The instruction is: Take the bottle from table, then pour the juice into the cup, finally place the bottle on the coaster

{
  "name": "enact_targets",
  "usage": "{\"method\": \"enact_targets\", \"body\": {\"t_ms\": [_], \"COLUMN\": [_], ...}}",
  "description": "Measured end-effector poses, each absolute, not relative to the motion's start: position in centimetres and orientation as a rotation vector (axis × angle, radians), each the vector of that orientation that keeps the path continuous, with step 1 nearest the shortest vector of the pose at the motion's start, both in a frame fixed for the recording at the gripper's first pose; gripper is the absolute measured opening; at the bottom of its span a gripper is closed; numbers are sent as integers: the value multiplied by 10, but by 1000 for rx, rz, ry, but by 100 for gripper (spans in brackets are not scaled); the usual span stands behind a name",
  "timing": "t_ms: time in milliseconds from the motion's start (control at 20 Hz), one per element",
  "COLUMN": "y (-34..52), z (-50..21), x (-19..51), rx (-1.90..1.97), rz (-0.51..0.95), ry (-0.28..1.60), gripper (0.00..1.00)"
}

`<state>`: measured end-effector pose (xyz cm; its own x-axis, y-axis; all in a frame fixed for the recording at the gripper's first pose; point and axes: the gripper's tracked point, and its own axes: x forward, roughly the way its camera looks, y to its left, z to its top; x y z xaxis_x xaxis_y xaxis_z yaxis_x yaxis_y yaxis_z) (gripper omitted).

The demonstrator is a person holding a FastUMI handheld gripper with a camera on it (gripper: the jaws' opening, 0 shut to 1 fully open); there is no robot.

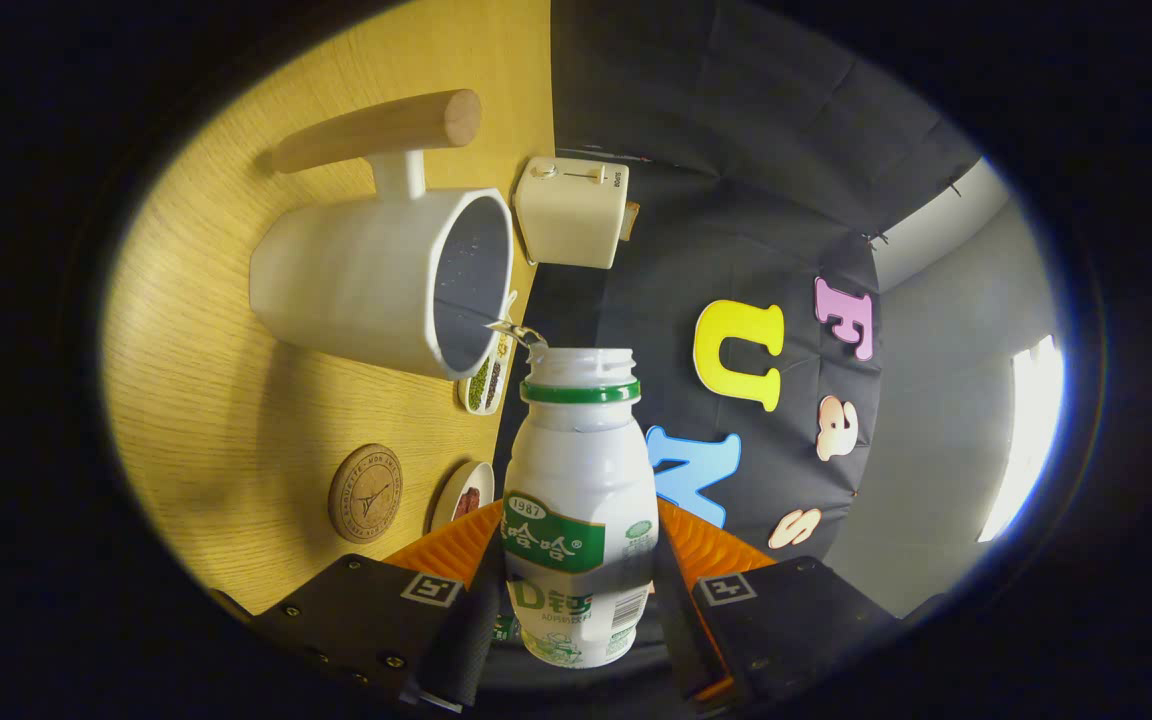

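My gripper (576, 580) is shut on a small white plastic bottle (581, 480) with a green neck ring and green label, held between both fingers and tipped on its side relative to the table. Its open mouth points at the rim of a white cup (376, 275) with a wooden handle, which stands on the wooden table (226, 400). A thin clear stream of liquid (514, 328) runs from the bottle's mouth into the cup's dark inside. A round cork coaster (365, 493) lies on the table beside the cup, closer to my fingers.
A cream toaster (573, 211) stands at the table's back edge beyond the cup. Two small dishes sit near that edge: one with green beans (484, 385), one with reddish bits (464, 495). Beyond the table hangs the black cloth wall.
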<state>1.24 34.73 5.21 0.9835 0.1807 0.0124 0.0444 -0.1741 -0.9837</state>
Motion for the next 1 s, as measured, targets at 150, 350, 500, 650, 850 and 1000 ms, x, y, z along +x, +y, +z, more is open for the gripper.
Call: {"method": "enact_targets", "body": {"t_ms": [150,350,500,650,850,1000], "y": [348,351,351,351,350,351], "z": [55,65,67,69,72,76], "x": [12,17,16,16,17,16], "rx": [-1751,-1767,-1776,-1791,-1809,-1829], "rz": [118,107,104,101,99,92], "ry": [-178,-190,-198,-200,-199,-206], "gripper": [71,71,71,71,71,71]}}
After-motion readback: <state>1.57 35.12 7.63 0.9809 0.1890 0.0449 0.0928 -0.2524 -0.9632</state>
